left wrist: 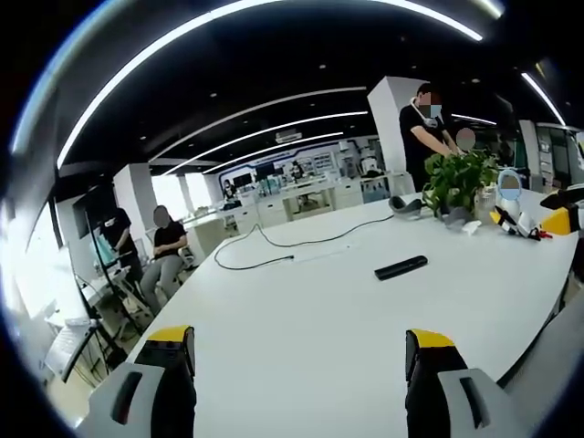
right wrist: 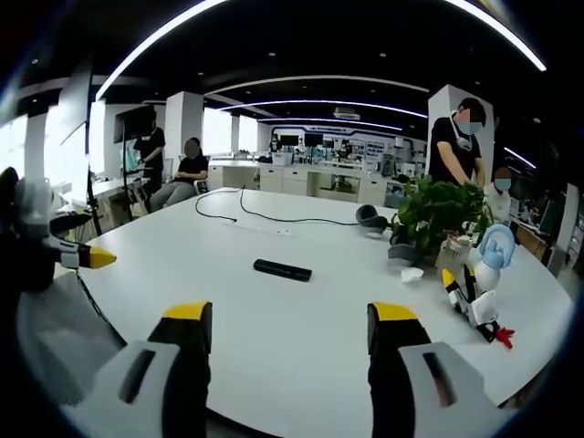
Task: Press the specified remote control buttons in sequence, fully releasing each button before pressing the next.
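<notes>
A slim black remote control (left wrist: 400, 267) lies flat on the white table (left wrist: 310, 310), well ahead of my left gripper (left wrist: 299, 342) and to its right. That gripper's yellow-tipped jaws stand wide apart and open with nothing between them. In the right gripper view the remote (right wrist: 282, 269) lies just beyond my right gripper (right wrist: 290, 319), roughly centred between its open, empty jaws. The left gripper's yellow fingertip (right wrist: 91, 258) comes in from the left edge of this view. A yellow fingertip (left wrist: 557, 220) of the right gripper shows at the right edge of the left gripper view.
A potted green plant (right wrist: 436, 213) and a white-and-blue toy figure (right wrist: 484, 274) stand on the right of the table (right wrist: 301, 365). A black cable (right wrist: 246, 215) runs across the far side, with grey headphones (right wrist: 370, 217) near it. A person stands behind the plant (left wrist: 459, 180); others sit at far left.
</notes>
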`<state>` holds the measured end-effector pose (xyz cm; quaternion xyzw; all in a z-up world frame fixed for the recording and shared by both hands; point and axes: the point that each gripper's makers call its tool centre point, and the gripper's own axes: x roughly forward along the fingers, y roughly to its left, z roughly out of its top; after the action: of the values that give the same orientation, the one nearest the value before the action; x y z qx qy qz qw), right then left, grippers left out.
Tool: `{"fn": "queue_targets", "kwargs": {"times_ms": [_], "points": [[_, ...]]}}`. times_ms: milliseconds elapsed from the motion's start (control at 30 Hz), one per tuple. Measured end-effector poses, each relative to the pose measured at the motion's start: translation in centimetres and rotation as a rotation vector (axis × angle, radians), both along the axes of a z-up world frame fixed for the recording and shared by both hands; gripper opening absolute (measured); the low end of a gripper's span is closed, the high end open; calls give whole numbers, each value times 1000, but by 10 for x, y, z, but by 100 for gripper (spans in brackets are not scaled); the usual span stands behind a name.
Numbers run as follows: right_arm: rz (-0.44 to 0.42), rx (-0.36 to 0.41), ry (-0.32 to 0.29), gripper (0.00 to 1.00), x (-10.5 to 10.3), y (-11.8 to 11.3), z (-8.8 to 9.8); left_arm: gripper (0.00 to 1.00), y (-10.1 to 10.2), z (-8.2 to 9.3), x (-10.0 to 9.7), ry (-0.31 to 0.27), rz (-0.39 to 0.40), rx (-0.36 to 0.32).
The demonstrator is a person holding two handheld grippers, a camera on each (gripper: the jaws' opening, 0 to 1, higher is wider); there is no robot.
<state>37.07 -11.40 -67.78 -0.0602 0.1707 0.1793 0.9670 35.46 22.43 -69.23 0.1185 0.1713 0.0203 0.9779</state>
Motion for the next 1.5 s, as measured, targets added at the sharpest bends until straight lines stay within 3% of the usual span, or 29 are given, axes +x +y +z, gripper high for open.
{"fn": "queue_targets", "kwargs": {"times_ms": [267,567,767,900,1500], "points": [[-1,-5,7,70,0,0,-1,100,-5,0,0,5,-26,-10],[-8,-2,15,69,1,-2,-3,100,-22,-6,1,45,-111,-14],[-16,-4,26,67,1,-3,-4,100,-25,-2,2,44,-132,-55],[-9,-9,39,64,0,-2,-7,100,-30,-5,6,91,-170,-46],[-9,-24,77,56,0,-2,-14,100,-65,31,84,97,-411,44]]}}
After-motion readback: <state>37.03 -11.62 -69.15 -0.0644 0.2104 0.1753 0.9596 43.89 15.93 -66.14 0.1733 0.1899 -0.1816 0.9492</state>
